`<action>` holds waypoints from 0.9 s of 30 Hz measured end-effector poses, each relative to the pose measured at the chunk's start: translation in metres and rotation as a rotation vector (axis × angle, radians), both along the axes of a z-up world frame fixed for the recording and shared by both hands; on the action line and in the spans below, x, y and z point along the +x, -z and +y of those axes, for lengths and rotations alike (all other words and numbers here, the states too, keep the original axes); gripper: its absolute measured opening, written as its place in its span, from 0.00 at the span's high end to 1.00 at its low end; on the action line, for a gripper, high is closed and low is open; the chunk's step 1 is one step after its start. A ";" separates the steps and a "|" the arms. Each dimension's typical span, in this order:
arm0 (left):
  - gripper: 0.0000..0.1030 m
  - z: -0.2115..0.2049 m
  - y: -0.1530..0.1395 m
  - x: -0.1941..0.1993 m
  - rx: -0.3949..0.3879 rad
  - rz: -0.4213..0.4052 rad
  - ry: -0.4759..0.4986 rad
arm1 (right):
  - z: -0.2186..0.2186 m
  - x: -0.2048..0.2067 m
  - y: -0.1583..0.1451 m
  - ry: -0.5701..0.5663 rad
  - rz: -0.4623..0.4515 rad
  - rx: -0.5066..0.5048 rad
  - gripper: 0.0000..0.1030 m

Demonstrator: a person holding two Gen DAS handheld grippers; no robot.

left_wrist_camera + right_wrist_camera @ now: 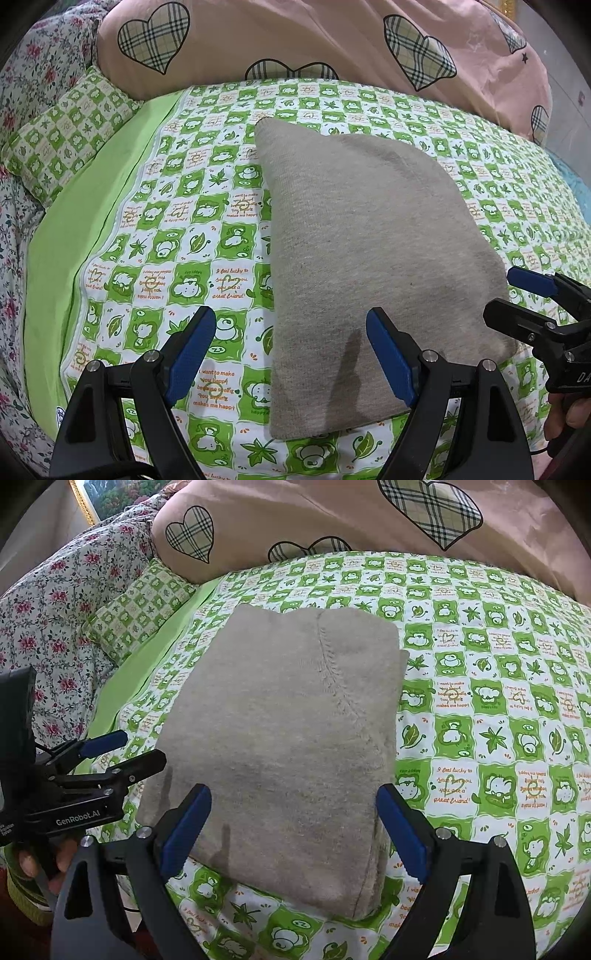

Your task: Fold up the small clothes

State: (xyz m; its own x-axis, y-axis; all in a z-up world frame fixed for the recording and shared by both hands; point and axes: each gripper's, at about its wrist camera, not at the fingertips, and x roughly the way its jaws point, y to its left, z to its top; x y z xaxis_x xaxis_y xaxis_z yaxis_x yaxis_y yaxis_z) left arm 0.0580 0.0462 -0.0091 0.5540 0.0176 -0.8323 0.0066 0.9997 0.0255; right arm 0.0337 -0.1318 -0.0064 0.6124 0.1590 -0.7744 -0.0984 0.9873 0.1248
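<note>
A grey knit garment [273, 746], already folded into a thick rectangle, is lying flat on a green checked bedsheet [480, 709]. The left gripper [291, 354] and right gripper [293, 827] are hovering over its near edge, both spread wide and grasping nothing. The garment is looking soft, light and floppy, so pinching all layers at the near corners is likely best.

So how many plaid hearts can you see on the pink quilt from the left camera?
5 on the pink quilt: upper left, bottom middle, right of centre, two cut off far right. Others may be hidden.
</note>
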 end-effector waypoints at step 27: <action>0.19 -0.001 -0.004 0.008 0.006 -0.012 -0.002 | -0.006 0.011 -0.009 0.000 -0.026 -0.002 0.12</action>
